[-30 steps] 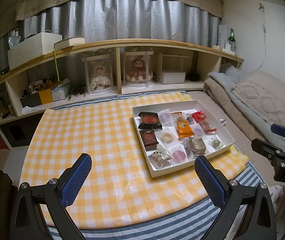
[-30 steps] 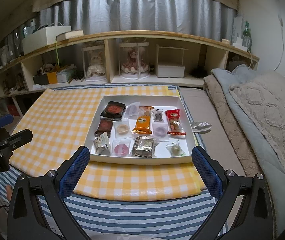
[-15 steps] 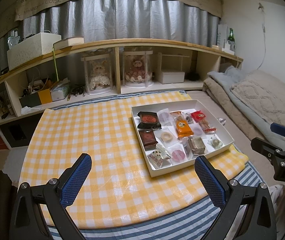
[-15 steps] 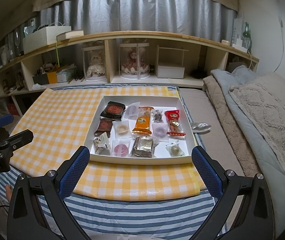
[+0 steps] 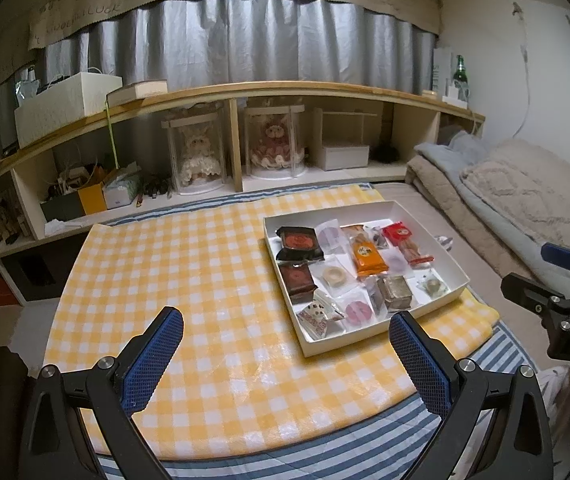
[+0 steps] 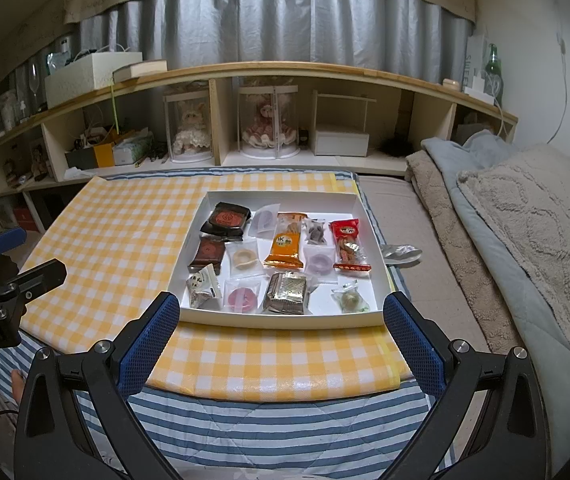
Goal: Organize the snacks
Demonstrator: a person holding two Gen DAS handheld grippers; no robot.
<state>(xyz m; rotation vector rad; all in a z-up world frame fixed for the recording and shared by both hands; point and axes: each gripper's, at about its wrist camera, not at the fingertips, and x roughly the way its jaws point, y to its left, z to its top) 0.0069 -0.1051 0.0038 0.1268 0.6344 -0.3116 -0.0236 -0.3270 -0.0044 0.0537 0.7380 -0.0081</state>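
A shallow white box (image 6: 273,319) sits on the yellow checked cloth (image 6: 125,224), right of centre; it also shows in the left wrist view (image 5: 341,344). Several wrapped snacks lie in it: an orange packet (image 6: 285,245), a red packet (image 6: 348,244), a dark round cake pack (image 6: 226,220), a silver pack (image 6: 287,288). A silver wrapper (image 6: 401,252) lies outside the box on the right. My left gripper (image 5: 287,354) is open and empty, short of the box. My right gripper (image 6: 281,334) is open and empty before the box's near edge.
A long wooden shelf (image 6: 285,72) with doll cases (image 6: 271,122), boxes and clutter runs along the back. Folded blankets (image 6: 525,220) lie on the right. The striped quilt (image 6: 265,428) hangs below the cloth's front edge.
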